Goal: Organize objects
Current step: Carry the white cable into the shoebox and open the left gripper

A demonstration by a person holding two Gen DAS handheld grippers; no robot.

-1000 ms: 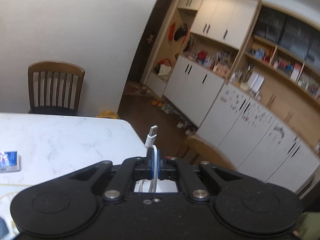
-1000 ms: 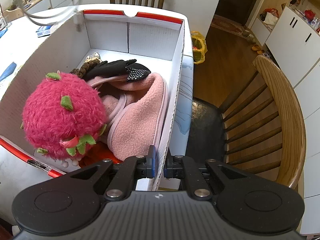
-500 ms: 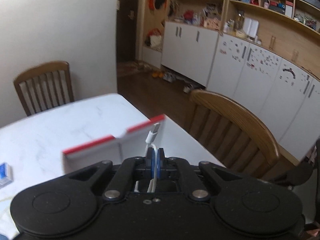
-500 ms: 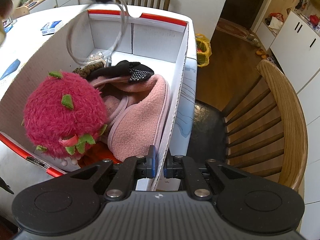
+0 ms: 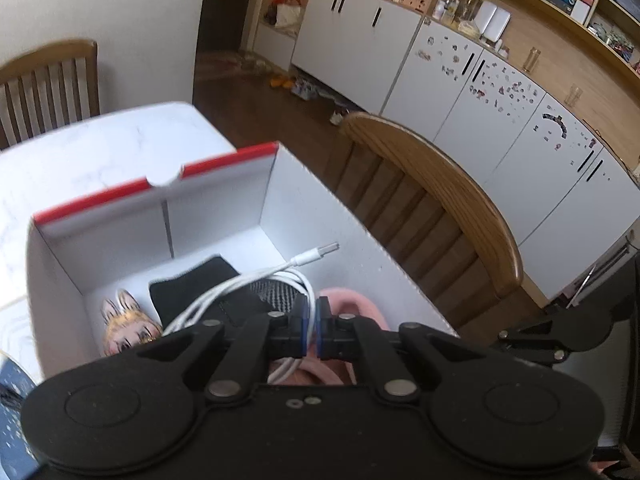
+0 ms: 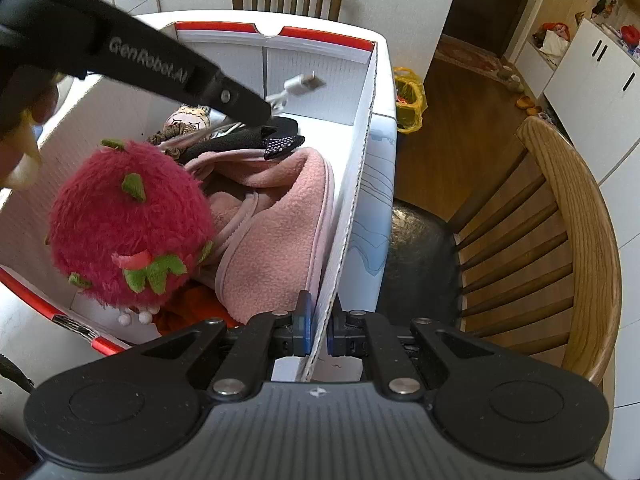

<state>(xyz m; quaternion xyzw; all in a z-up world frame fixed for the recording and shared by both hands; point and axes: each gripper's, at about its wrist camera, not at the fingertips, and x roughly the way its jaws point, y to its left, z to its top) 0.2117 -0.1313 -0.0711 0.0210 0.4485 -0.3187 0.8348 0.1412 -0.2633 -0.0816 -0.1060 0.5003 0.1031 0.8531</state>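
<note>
While the left gripper pinches a coiled white USB cable at frame centre above the red-rimmed white cardboard box, the right gripper clamps that box's wall, lower centre; fuzzy pink strawberry plush lies inside, left.

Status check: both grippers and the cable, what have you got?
Left gripper shut on white USB cable, over the open box. Right gripper clamped on box's side wall. Cable not released; black glove, pink fleece lie below.

white cable, white box w/ red rim, magenta green-flecked plush, pink fleece, black glove
</note>
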